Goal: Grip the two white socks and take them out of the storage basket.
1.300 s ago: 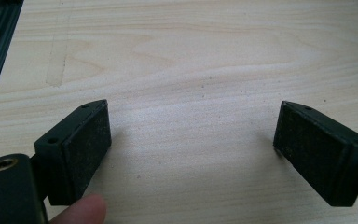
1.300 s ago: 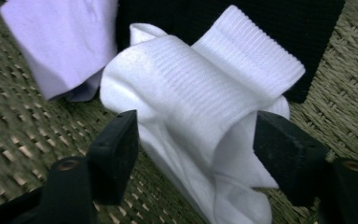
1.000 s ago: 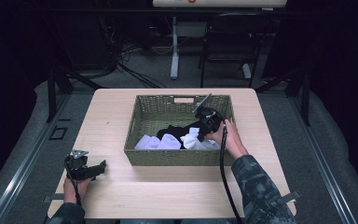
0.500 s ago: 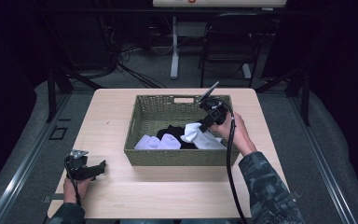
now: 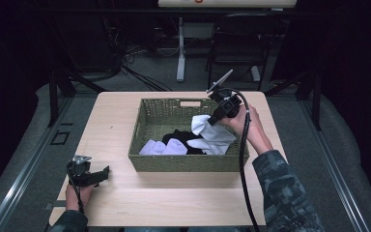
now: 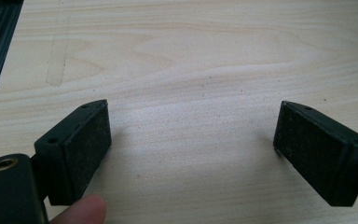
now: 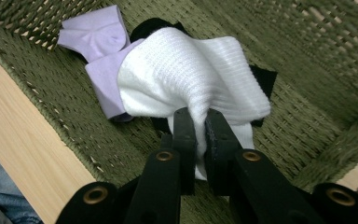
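A green woven basket (image 5: 142,130) sits in the middle of the wooden table (image 5: 116,111). My right gripper (image 5: 216,119) hangs over its right half, shut on a white ribbed sock (image 5: 212,135) that dangles from the jaws. In the right gripper view the white sock (image 7: 191,79) is pinched between the black pads of the right gripper (image 7: 200,130). Pale lilac socks (image 7: 98,42) and a black sock (image 5: 181,137) lie on the basket floor. My left gripper (image 5: 104,174) rests at the table's front left; in its own view the left gripper (image 6: 191,140) stands open with nothing between the jaws.
The basket's walls (image 7: 56,107) rise around the socks. Bare tabletop (image 6: 191,60) stretches ahead of the left gripper. Beyond the table are a chair (image 5: 236,48), a stand and cables on the floor.
My right gripper has risen out of the basket with the white sock pinched in it, pulling the sock up off the pile. The left gripper has stayed put.
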`<state>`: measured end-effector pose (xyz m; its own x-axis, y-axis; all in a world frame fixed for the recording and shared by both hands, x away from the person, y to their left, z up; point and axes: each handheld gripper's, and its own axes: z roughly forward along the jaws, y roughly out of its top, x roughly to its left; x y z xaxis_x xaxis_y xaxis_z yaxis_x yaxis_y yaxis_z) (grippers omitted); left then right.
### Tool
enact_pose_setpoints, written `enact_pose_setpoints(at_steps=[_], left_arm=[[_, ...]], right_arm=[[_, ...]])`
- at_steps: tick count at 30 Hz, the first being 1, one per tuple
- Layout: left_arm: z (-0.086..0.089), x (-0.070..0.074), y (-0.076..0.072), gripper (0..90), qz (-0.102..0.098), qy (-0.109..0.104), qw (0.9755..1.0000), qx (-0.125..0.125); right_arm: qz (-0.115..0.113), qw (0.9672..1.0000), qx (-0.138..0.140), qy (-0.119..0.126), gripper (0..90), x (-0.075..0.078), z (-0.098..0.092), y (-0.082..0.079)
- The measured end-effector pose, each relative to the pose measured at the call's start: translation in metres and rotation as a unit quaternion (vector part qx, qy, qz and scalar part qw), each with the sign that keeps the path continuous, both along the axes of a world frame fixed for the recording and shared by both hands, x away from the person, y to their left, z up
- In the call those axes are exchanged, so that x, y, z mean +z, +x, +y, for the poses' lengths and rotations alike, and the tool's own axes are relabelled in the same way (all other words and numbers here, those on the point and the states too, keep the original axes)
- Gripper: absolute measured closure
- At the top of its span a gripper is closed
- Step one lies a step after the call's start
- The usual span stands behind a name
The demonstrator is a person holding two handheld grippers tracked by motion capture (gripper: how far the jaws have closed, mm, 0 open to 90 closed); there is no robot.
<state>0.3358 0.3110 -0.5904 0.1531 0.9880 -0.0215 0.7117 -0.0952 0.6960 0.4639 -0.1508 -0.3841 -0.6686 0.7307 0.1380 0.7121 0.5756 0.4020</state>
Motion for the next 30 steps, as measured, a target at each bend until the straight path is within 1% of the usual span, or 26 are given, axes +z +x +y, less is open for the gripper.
enact_pose_setpoints(at_steps=[7, 8, 10, 11, 14, 20, 22, 26, 27, 28, 30], left_arm=[[0.000, 0.000, 0.000, 10.7, 0.000, -0.001, 1.0000, -0.001], [0.000, 0.001, 0.001, 10.7, 0.006, 0.000, 1.0000, -0.003], [0.000, 0.000, 0.001, 10.7, 0.002, 0.001, 1.0000, -0.001], [0.000, 0.000, 0.001, 10.7, 0.001, -0.001, 1.0000, 0.000], [0.000, 0.000, 0.001, 10.7, 0.001, -0.001, 1.0000, 0.000], [0.000, 0.000, 0.001, 10.6, 0.001, -0.001, 1.0000, 0.000], [0.000, 0.000, 0.001, 10.6, 0.001, -0.001, 1.0000, -0.001], [0.000, 0.001, 0.001, 10.7, 0.004, -0.001, 1.0000, -0.002], [0.000, 0.001, 0.001, 10.6, 0.004, -0.001, 1.0000, -0.002], [0.000, 0.001, 0.001, 10.6, 0.004, -0.001, 1.0000, -0.002], [0.000, 0.001, 0.001, 10.7, 0.004, -0.001, 1.0000, -0.002]], right_arm=[[-0.006, 1.0000, 0.004, -0.002, 84.5, 0.018, 0.003, 0.000], [-0.005, 1.0000, 0.004, -0.005, 84.5, 0.020, 0.003, 0.000], [-0.007, 1.0000, 0.005, -0.003, 84.5, 0.024, 0.004, 0.000], [-0.007, 0.9999, 0.007, -0.008, 84.5, 0.026, 0.005, 0.000], [-0.010, 0.9998, 0.009, -0.011, 84.5, 0.032, 0.005, 0.000], [-0.015, 0.9997, 0.011, -0.013, 84.4, 0.043, 0.007, -0.001], [-0.017, 0.9996, 0.011, -0.018, 84.4, 0.049, 0.006, -0.001], [-0.018, 0.9996, 0.011, -0.021, 84.4, 0.055, 0.004, -0.001], [-0.017, 0.9997, 0.008, -0.018, 84.4, 0.057, 0.004, -0.001], [-0.019, 0.9995, 0.009, -0.024, 84.4, 0.059, 0.003, -0.001], [-0.020, 0.9996, 0.005, -0.019, 84.3, 0.061, 0.001, -0.002]])
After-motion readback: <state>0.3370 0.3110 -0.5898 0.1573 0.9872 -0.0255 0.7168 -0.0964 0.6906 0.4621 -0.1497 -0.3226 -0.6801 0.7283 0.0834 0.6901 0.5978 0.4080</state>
